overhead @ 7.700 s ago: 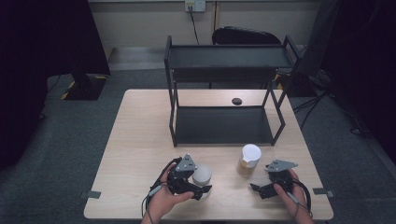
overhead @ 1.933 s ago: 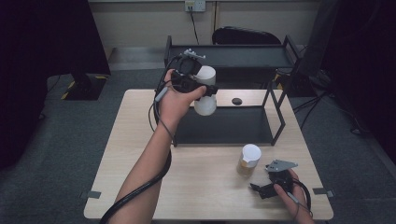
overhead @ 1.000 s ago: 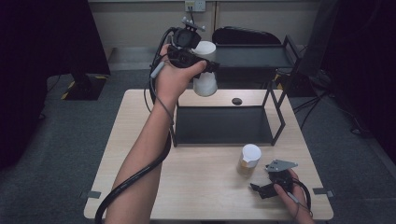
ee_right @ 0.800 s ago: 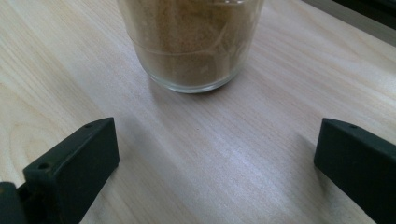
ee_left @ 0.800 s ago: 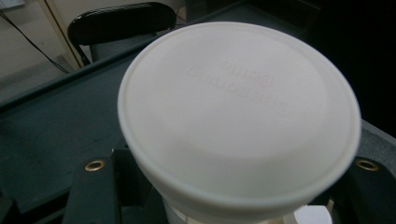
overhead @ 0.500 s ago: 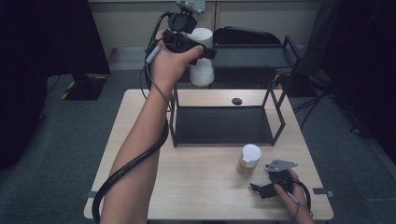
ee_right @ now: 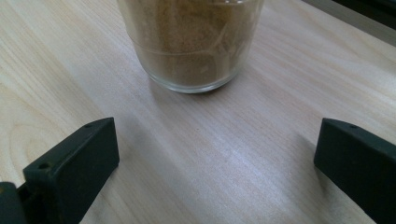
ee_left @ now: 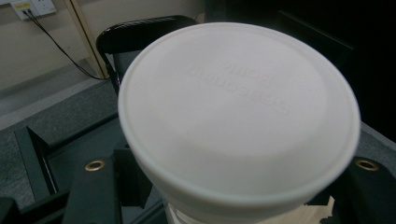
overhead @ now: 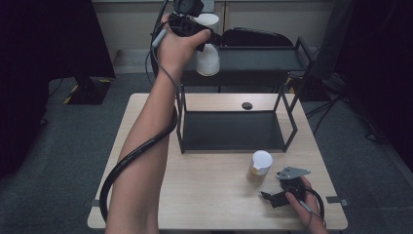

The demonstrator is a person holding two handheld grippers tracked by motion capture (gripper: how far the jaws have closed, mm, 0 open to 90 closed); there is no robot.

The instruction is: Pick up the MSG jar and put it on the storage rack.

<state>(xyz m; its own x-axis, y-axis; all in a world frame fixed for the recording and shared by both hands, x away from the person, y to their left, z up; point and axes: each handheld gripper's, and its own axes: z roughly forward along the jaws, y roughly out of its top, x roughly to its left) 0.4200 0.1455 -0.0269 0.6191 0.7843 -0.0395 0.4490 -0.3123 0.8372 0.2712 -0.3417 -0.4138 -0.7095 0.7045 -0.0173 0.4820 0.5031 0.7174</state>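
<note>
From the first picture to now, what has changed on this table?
The left claw, shut on the white-lidded jar, has carried it from the table's near edge up to the rack's top shelf. The right claw, open, and the second jar stayed put.

Two white-lidded jars (overhead: 208,51) (overhead: 258,167), one black two-tier rack (overhead: 292,61), one small dark disc (overhead: 247,105) on one worktop (overhead: 214,195)

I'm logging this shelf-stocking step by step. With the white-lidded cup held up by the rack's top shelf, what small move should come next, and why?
Probably ease the left tongs forward and down to set the white-lidded cup on the top shelf. The cup hangs gripped at the shelf's near left edge, not yet resting on it, and the shelf surface looks bare.
</note>
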